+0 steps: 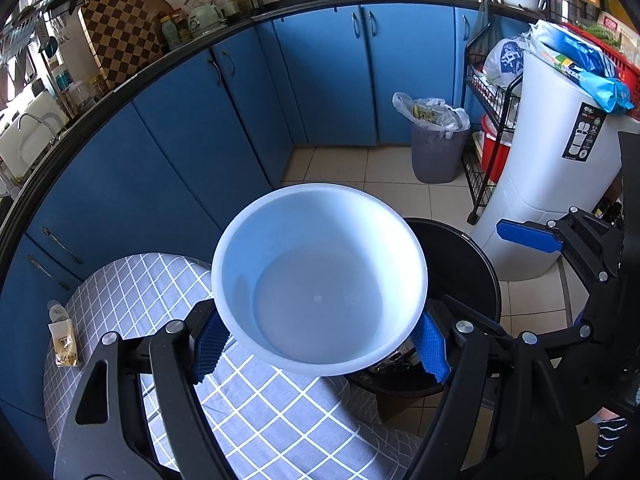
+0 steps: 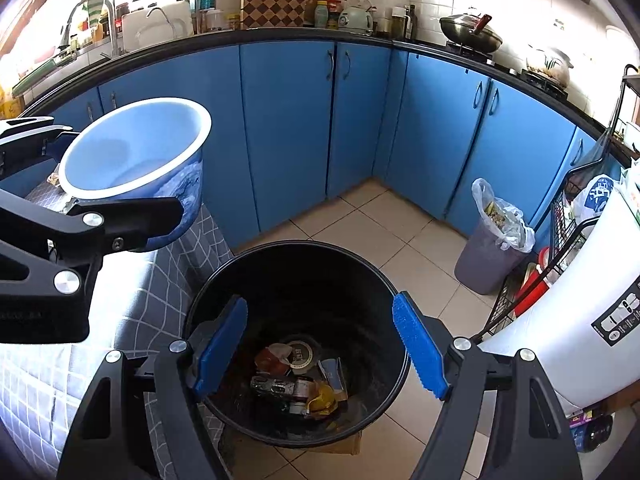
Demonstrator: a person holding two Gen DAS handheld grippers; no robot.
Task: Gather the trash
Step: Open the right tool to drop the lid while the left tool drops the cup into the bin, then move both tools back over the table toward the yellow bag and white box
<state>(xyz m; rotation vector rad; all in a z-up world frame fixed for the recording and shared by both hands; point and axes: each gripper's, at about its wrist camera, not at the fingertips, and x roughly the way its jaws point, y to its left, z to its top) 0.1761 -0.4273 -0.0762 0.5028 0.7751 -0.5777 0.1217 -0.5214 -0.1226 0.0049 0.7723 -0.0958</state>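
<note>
My left gripper (image 1: 320, 344) is shut on an empty white-and-blue paper bowl (image 1: 320, 276), holding it by its sides above the edge of the checked table and the black trash bin (image 1: 468, 276). The bowl (image 2: 136, 156) also shows at the left of the right wrist view, held by the left gripper (image 2: 120, 184). My right gripper (image 2: 320, 344) is open and empty, hovering over the black bin (image 2: 300, 280), which holds several wrappers and cups (image 2: 298, 376). The right gripper's blue pad (image 1: 528, 236) shows at the right of the left wrist view.
A grey checked tablecloth (image 1: 256, 404) covers the table, with a small snack packet (image 1: 64, 344) on its left side. A grey lined bin (image 2: 492, 240) stands by the blue cabinets (image 2: 288, 128). A white appliance (image 2: 576, 304) and a wire rack (image 1: 488, 152) stand to the right.
</note>
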